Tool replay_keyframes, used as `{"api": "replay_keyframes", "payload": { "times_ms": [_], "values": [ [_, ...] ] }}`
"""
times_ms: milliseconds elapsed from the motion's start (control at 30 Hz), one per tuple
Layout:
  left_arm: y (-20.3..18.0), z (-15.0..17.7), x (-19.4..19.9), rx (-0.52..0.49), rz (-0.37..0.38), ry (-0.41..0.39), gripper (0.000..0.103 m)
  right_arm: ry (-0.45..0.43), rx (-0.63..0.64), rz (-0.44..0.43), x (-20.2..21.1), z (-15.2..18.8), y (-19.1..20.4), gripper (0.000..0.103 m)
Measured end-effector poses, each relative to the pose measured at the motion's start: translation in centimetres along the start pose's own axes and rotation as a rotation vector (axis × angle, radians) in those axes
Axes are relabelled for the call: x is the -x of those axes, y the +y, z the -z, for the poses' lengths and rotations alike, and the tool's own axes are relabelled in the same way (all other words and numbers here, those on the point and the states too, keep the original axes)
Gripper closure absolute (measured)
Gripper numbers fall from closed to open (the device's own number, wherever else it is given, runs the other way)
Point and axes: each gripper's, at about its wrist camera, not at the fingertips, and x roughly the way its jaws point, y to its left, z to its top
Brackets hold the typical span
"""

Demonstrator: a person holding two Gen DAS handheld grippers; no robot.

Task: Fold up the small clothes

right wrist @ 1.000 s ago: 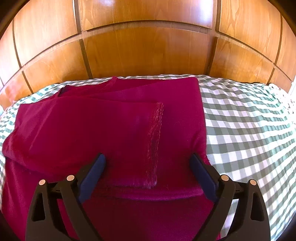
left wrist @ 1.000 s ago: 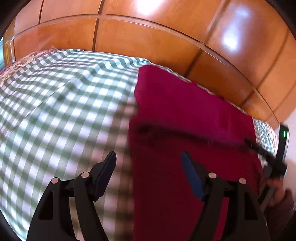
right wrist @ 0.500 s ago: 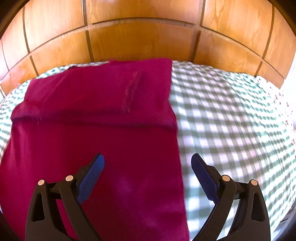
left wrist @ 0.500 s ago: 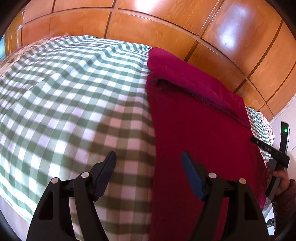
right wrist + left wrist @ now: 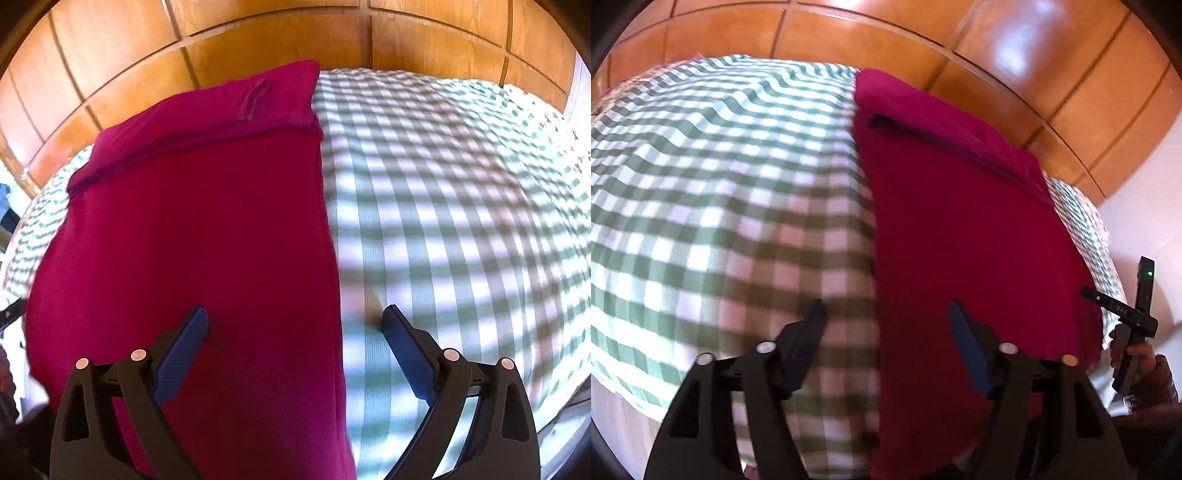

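Observation:
A magenta garment (image 5: 960, 229) lies flat on a green-and-white checked bed, its far end folded back on itself into a thick band (image 5: 923, 110). It also shows in the right wrist view (image 5: 192, 229). My left gripper (image 5: 886, 332) is open and empty, above the garment's near left edge. My right gripper (image 5: 295, 332) is open and empty, above the garment's near right edge. The right gripper's body and the hand that holds it (image 5: 1134, 332) show at the right of the left wrist view.
The checked bedcover (image 5: 701, 184) spreads wide to the left of the garment, and to its right in the right wrist view (image 5: 461, 206). A wooden panelled headboard (image 5: 997, 44) stands behind the bed. The bed's near edge drops off just below the grippers.
Both grippers have pulled back from the garment's folded far end toward its near end and the bed's near edge. Both stayed open and empty. The garment has not moved.

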Motion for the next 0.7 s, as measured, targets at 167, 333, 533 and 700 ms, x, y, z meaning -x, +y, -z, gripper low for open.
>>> {"api": "replay_keyframes", "payload": {
  "times_ms": [167,333,533,700],
  "values": [
    [-1.1,2.2,0.2,-0.052,0.075,0.086,0.058,0.055,0.055,-0.029,1.7,3.9,1.0,0.018],
    [-2.7,3.5,-0.5,-0.133,0.062,0.147,0.092,0.077,0.113,-0.023,3.0,5.6,1.9,0.084],
    [-2.1,1.3,2.3,-0.052,0.204,0.07,0.094,0.009,0.037,-0.18,5.3,2.7,1.7,0.092],
    [-1.4,-2.5,2.4,0.03,0.298,0.003,0.094,-0.069,-0.063,-0.245,5.0,-1.6,1.0,0.092]
  ]
}}
